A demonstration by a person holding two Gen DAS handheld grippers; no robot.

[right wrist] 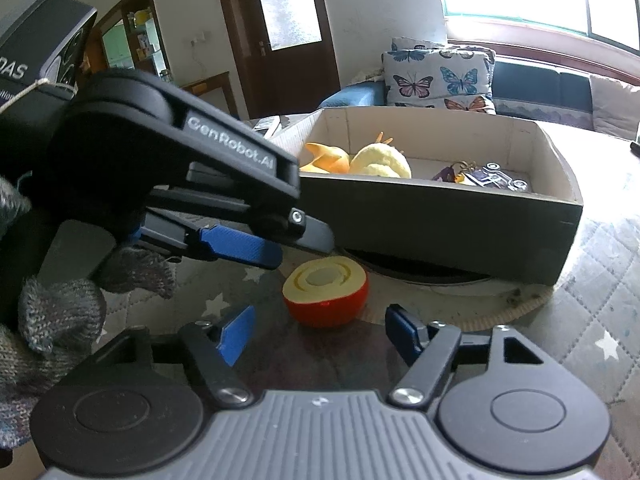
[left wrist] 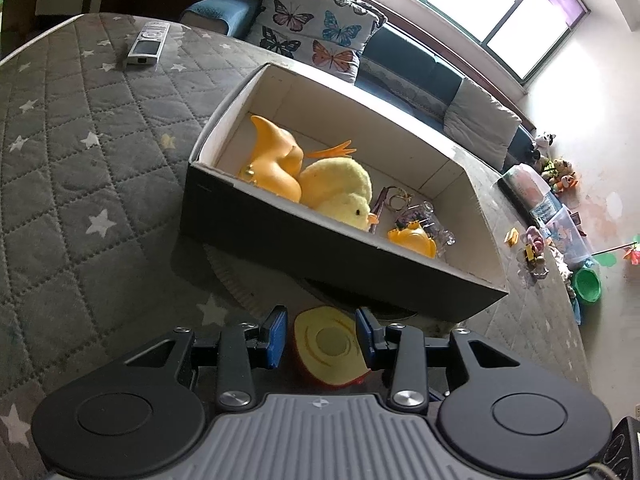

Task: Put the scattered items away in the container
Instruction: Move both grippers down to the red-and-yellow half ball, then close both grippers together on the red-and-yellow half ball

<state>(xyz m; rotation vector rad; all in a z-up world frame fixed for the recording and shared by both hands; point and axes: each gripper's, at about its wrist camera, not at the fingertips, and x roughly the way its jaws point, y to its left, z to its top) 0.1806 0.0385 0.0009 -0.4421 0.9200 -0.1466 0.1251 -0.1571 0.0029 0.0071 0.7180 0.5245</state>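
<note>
Toys already fill the white-lined cardboard box (left wrist: 404, 128), while the red-skinned plastic half apple (right wrist: 325, 297) waits on the quilted bed (left wrist: 80, 160), left claw (left wrist: 322, 334) wide around it, right claw (right wrist: 320, 330) open nearby.

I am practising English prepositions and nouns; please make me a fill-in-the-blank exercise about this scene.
1. The half apple rests with its cut face turned ___.
2. The plush duck lies ___ the box.
3. The grey cover is printed with white ___.
4. The cushion is patterned with ___.
Missing words: up; inside; stars; butterflies.
</note>
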